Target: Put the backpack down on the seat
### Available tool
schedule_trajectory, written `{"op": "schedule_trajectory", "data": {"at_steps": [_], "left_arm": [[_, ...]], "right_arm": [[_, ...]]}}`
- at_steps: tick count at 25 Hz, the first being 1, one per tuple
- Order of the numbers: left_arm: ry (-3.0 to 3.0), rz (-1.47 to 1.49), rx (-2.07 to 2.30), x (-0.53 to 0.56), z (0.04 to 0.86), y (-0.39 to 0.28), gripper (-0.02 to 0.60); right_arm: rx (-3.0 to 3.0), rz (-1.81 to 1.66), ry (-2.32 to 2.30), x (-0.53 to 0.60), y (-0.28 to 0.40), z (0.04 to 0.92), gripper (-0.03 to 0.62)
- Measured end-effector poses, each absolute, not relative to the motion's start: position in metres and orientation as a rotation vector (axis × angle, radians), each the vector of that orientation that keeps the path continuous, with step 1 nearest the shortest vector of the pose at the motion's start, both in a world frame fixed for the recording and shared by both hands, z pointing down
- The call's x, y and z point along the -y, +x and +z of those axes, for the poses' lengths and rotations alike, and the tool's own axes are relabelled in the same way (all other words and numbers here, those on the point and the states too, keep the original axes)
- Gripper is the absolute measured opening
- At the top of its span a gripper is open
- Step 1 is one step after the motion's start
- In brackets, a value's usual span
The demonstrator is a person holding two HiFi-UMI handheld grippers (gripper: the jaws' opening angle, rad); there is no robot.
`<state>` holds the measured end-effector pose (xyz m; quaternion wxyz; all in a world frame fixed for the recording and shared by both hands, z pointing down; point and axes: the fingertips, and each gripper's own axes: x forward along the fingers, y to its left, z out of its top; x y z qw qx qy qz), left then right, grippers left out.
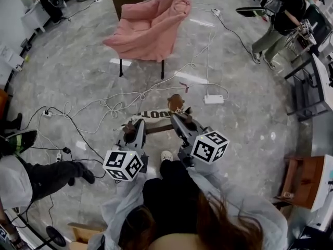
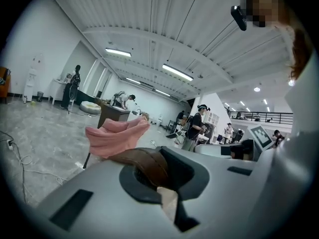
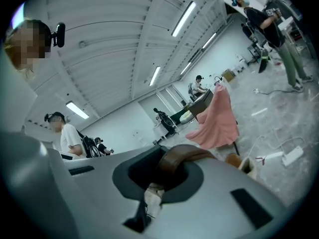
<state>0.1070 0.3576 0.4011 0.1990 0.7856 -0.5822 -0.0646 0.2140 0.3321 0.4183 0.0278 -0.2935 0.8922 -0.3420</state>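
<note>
The backpack [image 1: 154, 115], cream with dark lettering and brown trim, hangs between my two grippers above the floor. My left gripper [image 1: 130, 131] is shut on a brown strap [image 2: 147, 162] of it. My right gripper [image 1: 180, 120] is shut on another brown strap [image 3: 182, 158]. The pink-draped chair [image 1: 149, 27] stands some way ahead, its seat [image 1: 136, 46] bare. Both gripper views show that chair beyond the jaws: pink chair [image 2: 115, 136], pink chair [image 3: 217, 121]. Most of the bag is hidden in the gripper views.
White cables [image 1: 119, 106] and a power strip [image 1: 213, 99] lie on the marble floor between me and the chair. A person [image 1: 32, 176] stands close at the left, another [image 1: 281, 20] at the far right. A desk [image 1: 322, 82] and wooden stool [image 1: 303, 184] line the right.
</note>
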Motion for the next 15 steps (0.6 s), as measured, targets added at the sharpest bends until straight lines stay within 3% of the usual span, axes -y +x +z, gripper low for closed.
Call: {"op": "schedule_trajectory", "data": {"at_steps": [15], "left_arm": [[2.218, -0.251, 1.682, -0.326, 0.376, 0.098, 0.014]], "right_arm": [[-2.746, -1.001, -0.833, -0.304, 0.208, 0.401, 0.009]]}}
